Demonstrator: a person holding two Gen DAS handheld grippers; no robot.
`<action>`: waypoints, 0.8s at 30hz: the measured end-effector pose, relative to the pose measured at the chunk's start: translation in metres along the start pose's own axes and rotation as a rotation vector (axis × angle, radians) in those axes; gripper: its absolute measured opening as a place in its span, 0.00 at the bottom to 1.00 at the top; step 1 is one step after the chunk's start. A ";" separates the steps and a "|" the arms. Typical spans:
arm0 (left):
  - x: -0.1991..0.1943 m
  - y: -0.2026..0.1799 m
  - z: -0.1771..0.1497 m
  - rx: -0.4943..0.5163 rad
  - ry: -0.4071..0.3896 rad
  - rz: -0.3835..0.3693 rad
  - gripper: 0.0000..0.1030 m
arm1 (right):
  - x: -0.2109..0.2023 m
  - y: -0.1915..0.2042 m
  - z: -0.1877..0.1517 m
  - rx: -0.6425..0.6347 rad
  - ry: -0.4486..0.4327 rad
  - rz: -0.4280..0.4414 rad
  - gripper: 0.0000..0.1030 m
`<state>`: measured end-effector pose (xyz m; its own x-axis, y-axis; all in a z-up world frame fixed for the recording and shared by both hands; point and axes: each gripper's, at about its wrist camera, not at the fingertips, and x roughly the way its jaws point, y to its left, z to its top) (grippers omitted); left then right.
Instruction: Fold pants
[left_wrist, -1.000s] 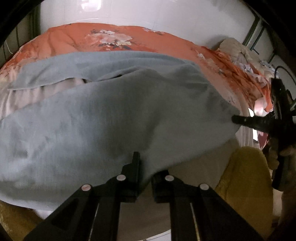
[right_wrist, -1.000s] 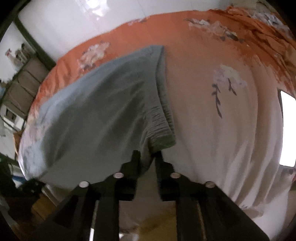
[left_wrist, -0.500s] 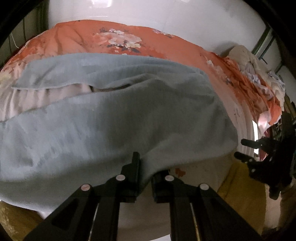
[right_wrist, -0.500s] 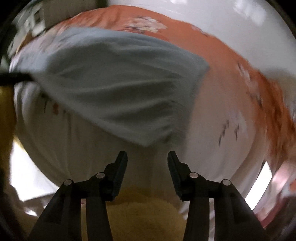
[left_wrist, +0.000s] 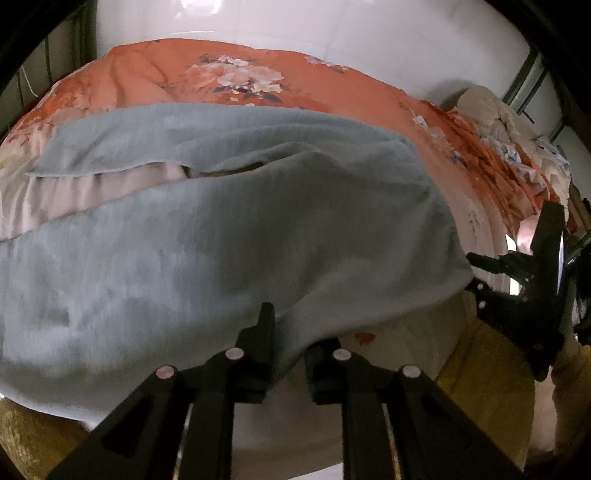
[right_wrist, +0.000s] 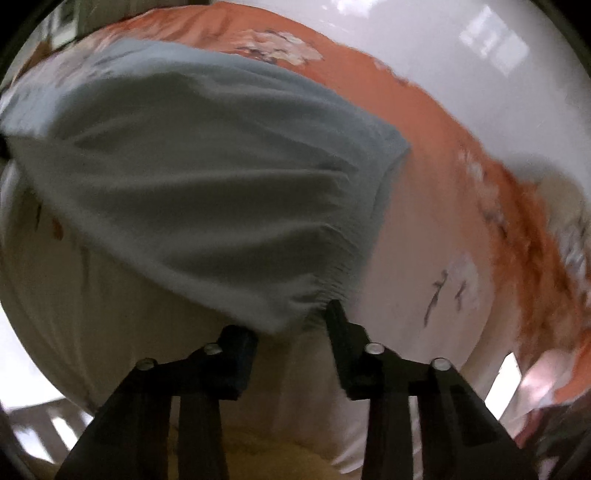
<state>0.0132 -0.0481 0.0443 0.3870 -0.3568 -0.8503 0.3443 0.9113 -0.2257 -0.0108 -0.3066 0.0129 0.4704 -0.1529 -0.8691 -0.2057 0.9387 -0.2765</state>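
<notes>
Grey-blue pants (left_wrist: 229, 236) lie spread across the bed, one leg folded over the other. My left gripper (left_wrist: 291, 332) sits at their near edge. Its jaws are opening, the hem still hangs between them, and a small gap shows beside the right finger. In the right wrist view the gathered waistband corner (right_wrist: 314, 295) of the pants (right_wrist: 192, 177) sits between the fingers of my right gripper (right_wrist: 291, 328). Those jaws are closing but still stand wide, and the pads do not press the cloth. The left wrist view shows the right gripper (left_wrist: 472, 275) at the pants' right corner.
An orange floral bedsheet (left_wrist: 332, 85) covers the bed, fading to pale pink near me. Crumpled bedding (left_wrist: 509, 140) is piled at the far right by a white wall (left_wrist: 295, 22). A yellow garment (left_wrist: 480, 387) lies below the bed edge.
The right gripper let go of the waistband, rolled, opened wide and came back around the waistband corner, now narrowing. The left jaws have widened slightly around the hem.
</notes>
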 end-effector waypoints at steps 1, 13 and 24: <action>0.000 0.001 -0.001 0.005 -0.001 0.004 0.19 | 0.001 -0.004 0.001 0.015 0.000 0.010 0.21; 0.007 0.040 -0.021 -0.061 -0.043 0.111 0.68 | -0.051 -0.060 0.027 0.294 -0.215 0.070 0.03; -0.029 0.079 -0.017 -0.153 -0.207 0.253 0.28 | -0.081 -0.063 0.035 0.358 -0.277 0.027 0.03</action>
<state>0.0147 0.0382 0.0430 0.6143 -0.1360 -0.7773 0.0896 0.9907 -0.1026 -0.0061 -0.3424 0.1144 0.6908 -0.0842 -0.7181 0.0656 0.9964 -0.0538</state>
